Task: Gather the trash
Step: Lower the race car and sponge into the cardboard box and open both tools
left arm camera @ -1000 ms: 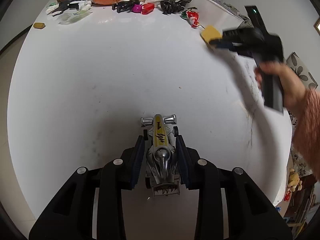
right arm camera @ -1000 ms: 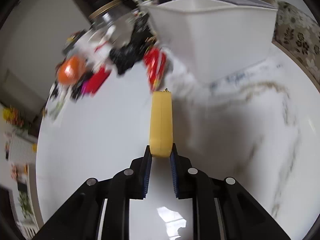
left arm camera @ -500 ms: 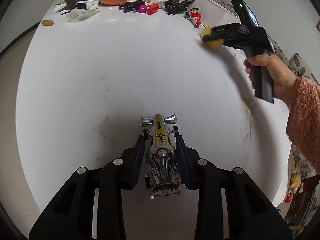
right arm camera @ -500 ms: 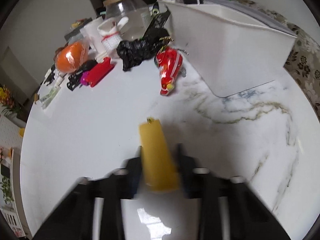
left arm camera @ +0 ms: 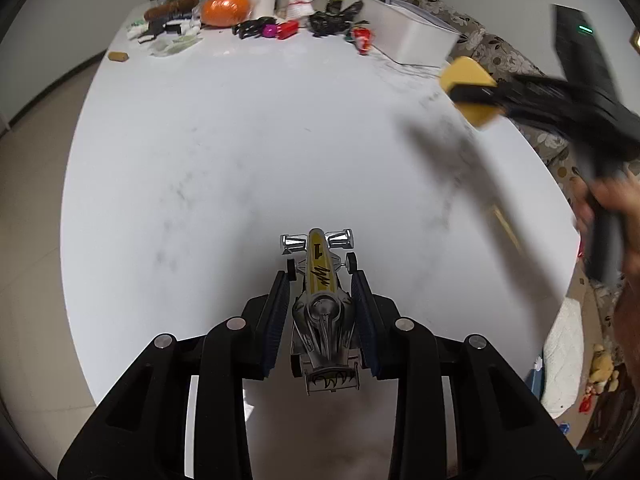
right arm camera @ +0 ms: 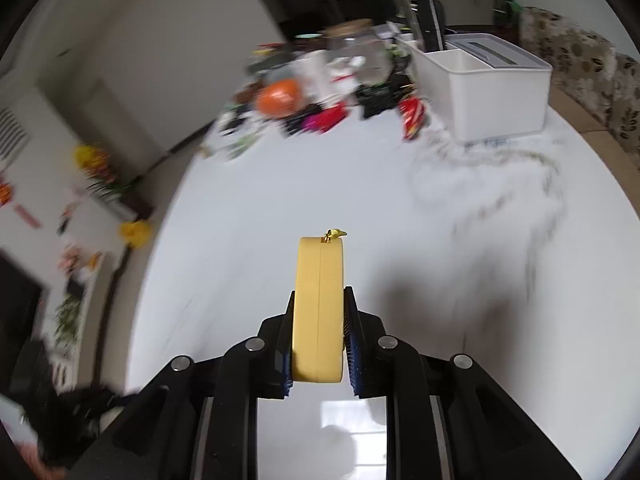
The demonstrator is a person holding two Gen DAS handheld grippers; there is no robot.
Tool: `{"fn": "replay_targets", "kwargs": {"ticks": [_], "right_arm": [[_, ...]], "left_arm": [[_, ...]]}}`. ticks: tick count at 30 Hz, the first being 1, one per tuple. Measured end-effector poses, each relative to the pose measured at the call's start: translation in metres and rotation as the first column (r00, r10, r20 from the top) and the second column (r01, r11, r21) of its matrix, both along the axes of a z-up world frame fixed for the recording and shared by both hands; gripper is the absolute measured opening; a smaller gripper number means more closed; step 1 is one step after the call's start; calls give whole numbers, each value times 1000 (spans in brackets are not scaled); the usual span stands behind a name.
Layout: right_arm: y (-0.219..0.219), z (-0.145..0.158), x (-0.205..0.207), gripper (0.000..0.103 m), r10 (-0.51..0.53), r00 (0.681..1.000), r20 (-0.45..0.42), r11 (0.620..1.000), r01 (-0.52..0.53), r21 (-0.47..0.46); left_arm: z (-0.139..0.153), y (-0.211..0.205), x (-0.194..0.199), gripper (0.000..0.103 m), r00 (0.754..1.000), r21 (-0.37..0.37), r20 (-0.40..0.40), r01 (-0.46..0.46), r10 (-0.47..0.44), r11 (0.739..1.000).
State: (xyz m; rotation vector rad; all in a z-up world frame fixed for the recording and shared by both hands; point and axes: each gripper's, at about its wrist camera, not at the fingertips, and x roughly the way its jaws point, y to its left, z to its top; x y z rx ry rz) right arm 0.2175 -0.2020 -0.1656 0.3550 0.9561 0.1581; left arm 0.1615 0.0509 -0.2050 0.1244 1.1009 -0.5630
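A lived-in home. A floral sofa [right arm camera: 592,68] stands beside the white marble table [left arm camera: 240,152]. Household clutter crowds the table's far edge.

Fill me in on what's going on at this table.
A person is clearing a white marble table with a hand-held gripper in each hand. The left hand-held gripper is shut on a silver and yellow toy race car, held above the table. The right hand-held gripper is shut on a flat yellow case, also off the surface. A white bin stands at the far edge beside a row of clutter. Neither item has reached it yet.
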Motion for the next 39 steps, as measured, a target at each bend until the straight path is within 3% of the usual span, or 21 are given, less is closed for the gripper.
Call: {"fn": "replay_targets", "kwargs": {"ticks": [5,9,12,16,19,23,24,25,26,28,31,34,39], "right_arm": [[-6,8,-125,20,133,991,33,988,-136,75],[-21,-6,-213,20,220,975,17,971,-221,90],[-34,-33,-263,20,247,968,-52,965,-240,104],[-44,-92,-307,20,245,952,-184,969,-231,93],[-50,-151,-321,20,219,932,-289,975,-200,94],[-53,-234,-322,23,178,900,-398,984,-156,89],[-54,-256,-319,36,157,891,-427,988,-139,72],[-57,-272,-321,80,132,885,-446,991,-114,65],[-59,-286,-318,99,96,876,-472,995,-86,43],[-65,-318,-312,94,41,852,-522,999,-50,-4],[-67,-344,-314,94,26,833,-553,999,-46,-22],[-68,-352,-319,95,31,824,-565,998,-56,-27],[-69,-339,-327,97,22,812,-583,1000,-14,17]], "left_arm": [[4,-27,-75,32,998,16,20,-57,56,998],[-7,-49,-150,32,988,21,-7,-156,156,988],[-33,-63,-194,32,975,12,-101,-199,199,980],[-92,-86,-239,32,960,85,-176,-206,218,975],[-165,-97,-254,32,919,135,-294,-232,263,963],[-249,-110,-253,32,866,199,-379,-270,328,942],[-268,-111,-250,32,848,209,-405,-277,341,938],[-282,-113,-248,38,837,223,-418,-282,353,933],[-299,-115,-246,60,821,246,-436,-285,368,926],[-337,-111,-245,76,775,295,-483,-294,408,909],[-372,-101,-250,76,724,344,-513,-320,462,883],[-383,-88,-256,76,697,354,-534,-330,479,875],[-367,-72,-265,76,691,350,-537,-338,483,873]]}}
